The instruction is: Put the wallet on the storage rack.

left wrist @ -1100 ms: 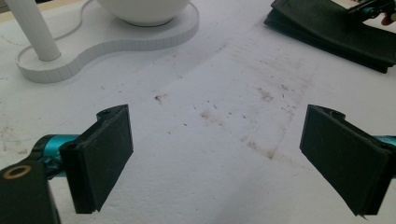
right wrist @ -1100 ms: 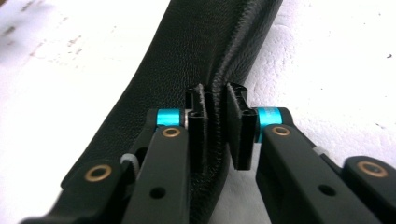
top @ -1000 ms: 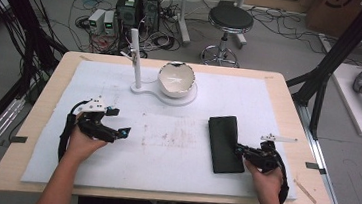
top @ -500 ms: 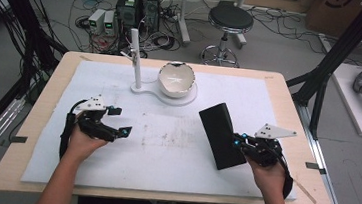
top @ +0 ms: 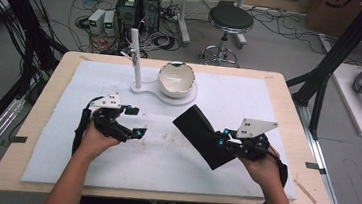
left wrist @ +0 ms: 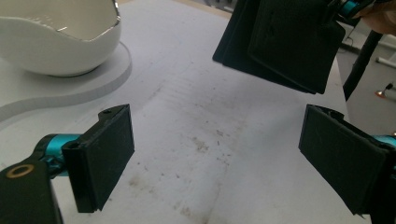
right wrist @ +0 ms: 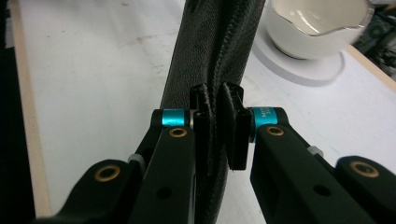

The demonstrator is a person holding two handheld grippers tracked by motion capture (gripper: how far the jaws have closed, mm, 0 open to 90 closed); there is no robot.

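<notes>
White mat (top: pixel 163 165) covers a wooden table (top: pixel 21 177); cables and one stool (top: pixel 230 21) stand on the floor behind. Landmark: one white bowl (top: pixel 176 79) on its flat white base, one white post (top: pixel 135 57) just beside it. Right gripper (top: pixel 221 138), nearer the person than the bowl and to its right, has jaws clamped on one black pouch (top: pixel 203 134); forearm angled inward, pouch lifted off the mat, tilted, its far corner pointing toward the bowl. Left gripper (top: pixel 136 123), nearer than the bowl and to its left, jaws wide apart, nothing between them, hovering above the mat. Count: two grippers, one pouch, one bowl.
</notes>
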